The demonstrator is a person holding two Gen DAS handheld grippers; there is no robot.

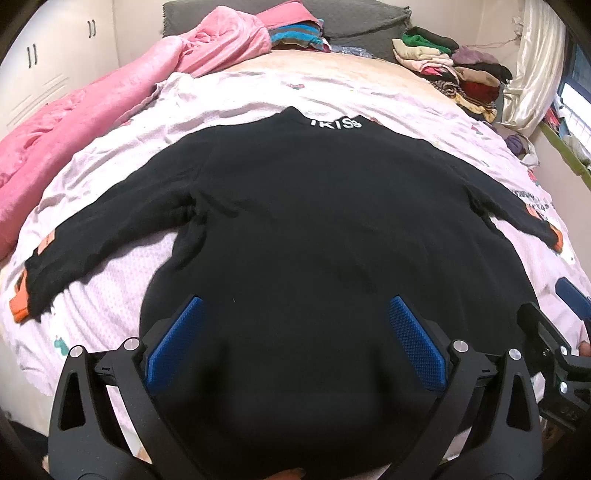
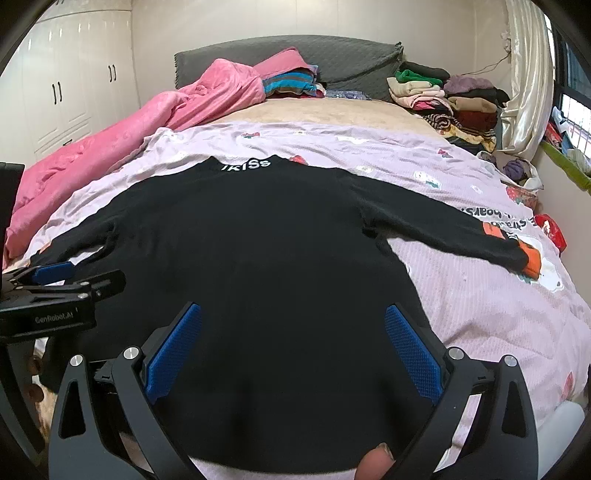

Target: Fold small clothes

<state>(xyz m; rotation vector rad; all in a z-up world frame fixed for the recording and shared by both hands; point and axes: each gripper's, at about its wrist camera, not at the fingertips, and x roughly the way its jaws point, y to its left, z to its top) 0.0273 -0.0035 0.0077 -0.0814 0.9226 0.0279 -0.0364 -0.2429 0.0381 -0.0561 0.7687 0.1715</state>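
A: Left wrist view, left to right: what lay on the bed?

B: A pink plush blanket (image 1: 92,110) was bunched along the left edge. Beside it a pale pink printed sheet (image 1: 122,295) covered the mattress, and on that a black long-sleeved sweater (image 1: 314,221) lay flat, sleeves spread out to either side.

A: Which way did it point?

B: Its collar, with white lettering (image 1: 335,123), pointed away toward the grey headboard (image 1: 362,18), and its hem was nearest the camera. So the body ran from near to far, and the sleeves crossed the bed from side to side. The left cuff (image 1: 22,299) had an orange edge.

A: And the fingers?

B: The left gripper (image 1: 295,343) stood wide apart, holding nothing. Its blue, finely ribbed pads (image 1: 173,339) sat over the lower body of the sweater, so the black knit filled the gap between them. I could not tell whether they touched the cloth.

A: The right wrist view?

B: Much the same. The right gripper (image 2: 293,347) was also spread wide, over the hem area, with the right sleeve (image 2: 443,229) reaching off toward an orange cuff (image 2: 532,262). The left tool showed at the left edge. A fingertip (image 2: 375,463) showed at the bottom edge, over the hem. Folded clothes (image 2: 443,99) were stacked at the far right corner by a cream curtain (image 2: 524,81).
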